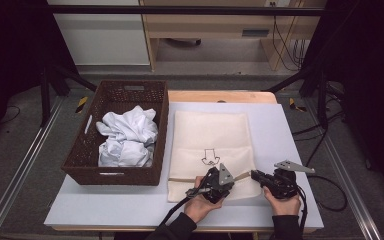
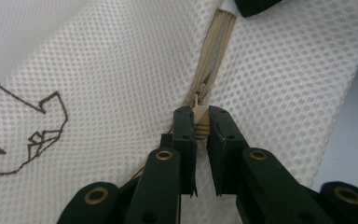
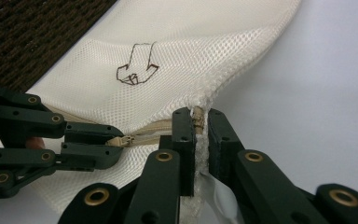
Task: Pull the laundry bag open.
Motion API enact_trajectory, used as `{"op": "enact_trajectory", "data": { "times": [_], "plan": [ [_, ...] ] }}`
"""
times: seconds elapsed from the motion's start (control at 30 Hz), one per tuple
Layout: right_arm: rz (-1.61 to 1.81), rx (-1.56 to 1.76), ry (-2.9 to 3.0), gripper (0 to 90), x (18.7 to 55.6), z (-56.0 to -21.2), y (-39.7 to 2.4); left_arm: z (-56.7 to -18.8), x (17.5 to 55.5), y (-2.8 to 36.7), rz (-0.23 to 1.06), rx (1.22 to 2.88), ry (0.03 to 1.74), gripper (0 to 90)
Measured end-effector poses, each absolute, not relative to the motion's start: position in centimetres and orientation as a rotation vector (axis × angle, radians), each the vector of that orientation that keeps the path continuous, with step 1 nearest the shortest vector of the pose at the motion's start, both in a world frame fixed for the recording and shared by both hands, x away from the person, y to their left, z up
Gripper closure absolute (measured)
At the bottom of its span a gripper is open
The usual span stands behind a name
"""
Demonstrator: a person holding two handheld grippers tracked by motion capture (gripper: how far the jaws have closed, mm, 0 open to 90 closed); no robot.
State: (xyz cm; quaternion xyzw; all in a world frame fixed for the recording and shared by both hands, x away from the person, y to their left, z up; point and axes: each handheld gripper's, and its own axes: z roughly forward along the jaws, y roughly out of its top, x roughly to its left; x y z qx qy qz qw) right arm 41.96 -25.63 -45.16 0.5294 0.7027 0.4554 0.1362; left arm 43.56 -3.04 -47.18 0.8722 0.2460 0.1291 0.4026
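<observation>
Both grippers are closed on the mesh bag (image 1: 211, 145), which lies flat on the white table (image 1: 280, 130), just beside the basket (image 1: 90, 150). Left gripper (image 1: 242, 176) pinches the zipper pull (image 2: 201, 123) between its jaws; in the left gripper view the beige pull sits between the two black pads and the zipper (image 2: 212, 60) runs away from it across the mesh. Right gripper (image 1: 253, 174) clamps the end of the zipper at the bag's corner (image 3: 198, 116); in the right gripper view the white mesh edge is pressed between its jaws. The two grippers are very near each other at the bag's near right edge, tip facing tip. A small drawn arrow (image 1: 210, 157) marks the bag, pointing toward the person. Crumpled white cloth (image 1: 127, 140) lies in the basket, well apart from the hands.
</observation>
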Motion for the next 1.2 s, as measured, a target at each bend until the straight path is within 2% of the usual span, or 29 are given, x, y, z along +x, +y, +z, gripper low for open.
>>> {"op": "enact_trajectory", "data": {
  "times": [1.2],
  "plan": [
    [1.300,1.572,2.001,83.6,41.8,-45.3,-26.7,-47.1,42.7,4.3,0.389,2.270,0.686,81.1]
  ]
}}
